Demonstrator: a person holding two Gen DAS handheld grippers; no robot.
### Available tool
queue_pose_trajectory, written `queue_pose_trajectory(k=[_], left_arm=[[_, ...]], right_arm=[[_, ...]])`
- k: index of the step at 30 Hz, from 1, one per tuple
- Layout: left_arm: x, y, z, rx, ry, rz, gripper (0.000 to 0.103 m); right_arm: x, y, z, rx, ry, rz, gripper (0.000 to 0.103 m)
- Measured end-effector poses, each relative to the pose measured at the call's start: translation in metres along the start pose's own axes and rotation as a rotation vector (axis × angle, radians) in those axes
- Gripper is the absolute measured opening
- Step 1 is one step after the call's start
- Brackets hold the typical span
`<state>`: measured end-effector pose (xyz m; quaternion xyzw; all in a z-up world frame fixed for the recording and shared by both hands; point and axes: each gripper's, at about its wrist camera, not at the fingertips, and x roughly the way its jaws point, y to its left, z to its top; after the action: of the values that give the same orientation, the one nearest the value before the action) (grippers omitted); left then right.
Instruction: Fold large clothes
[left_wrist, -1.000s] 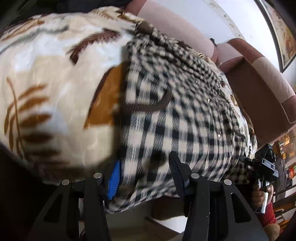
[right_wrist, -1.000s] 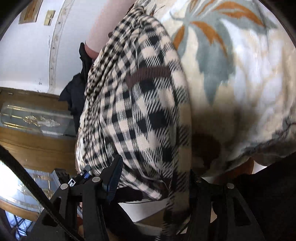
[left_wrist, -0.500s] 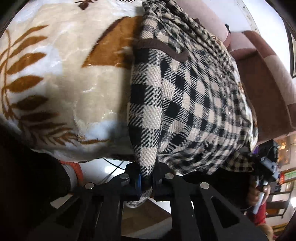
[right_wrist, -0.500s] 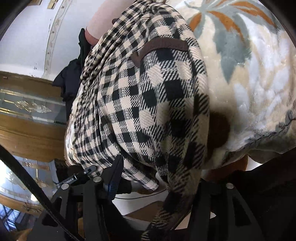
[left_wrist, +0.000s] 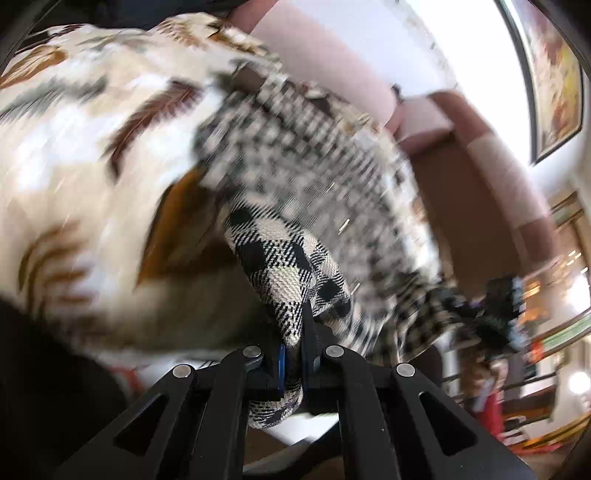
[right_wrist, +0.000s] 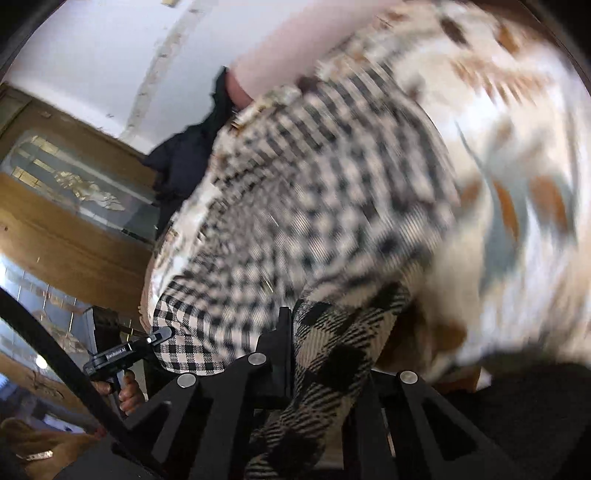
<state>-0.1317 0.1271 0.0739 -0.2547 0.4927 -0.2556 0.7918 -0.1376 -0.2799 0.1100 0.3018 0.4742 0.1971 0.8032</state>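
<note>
A black-and-cream checked garment lies spread over a leaf-patterned blanket on a sofa. My left gripper is shut on one near corner of the checked garment, which bunches up just above its jaws. My right gripper is shut on the other near corner of the checked garment; that cloth hangs down over its right jaw. Both corners are raised off the blanket. Both views are blurred by motion. At the lower left of the right wrist view the left gripper shows, gripped by a hand.
A pink and brown sofa back rises behind the garment. A dark piece of clothing lies at the garment's far end. A wooden cabinet with glass stands beyond. A framed picture hangs on the wall.
The left gripper closed on its corner first, then the right gripper, which stood open half a second ago, closed on the other. Both have lifted the garment's near edge upward.
</note>
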Motion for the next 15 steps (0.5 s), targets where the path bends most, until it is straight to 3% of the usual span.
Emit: queue_pose_trajectory(k=[3,7,11,15], left_arm=[[0.005,-0.022,0.048,0.023,-0.049,-0.007,0.005],[0.027,-0.045,0.130,0.080,-0.134,0.081,0.005],[0.070,-0.034,0.210,0.015,-0.180,0.175,0.005],[0.115,-0.009,0.253,-0.047,-0.169,0.263,0.005]], right_arm=[[0.002,0.013,0.048,-0.070,-0.062,-0.034,0.006],[0.009,0.004,0.121,-0.070,-0.164,-0.069,0.006],[0.041,-0.012,0.185,-0.015,-0.244,-0.123,0.006],[0.083,-0.050,0.228,0.081,-0.256,-0.172,0.006]])
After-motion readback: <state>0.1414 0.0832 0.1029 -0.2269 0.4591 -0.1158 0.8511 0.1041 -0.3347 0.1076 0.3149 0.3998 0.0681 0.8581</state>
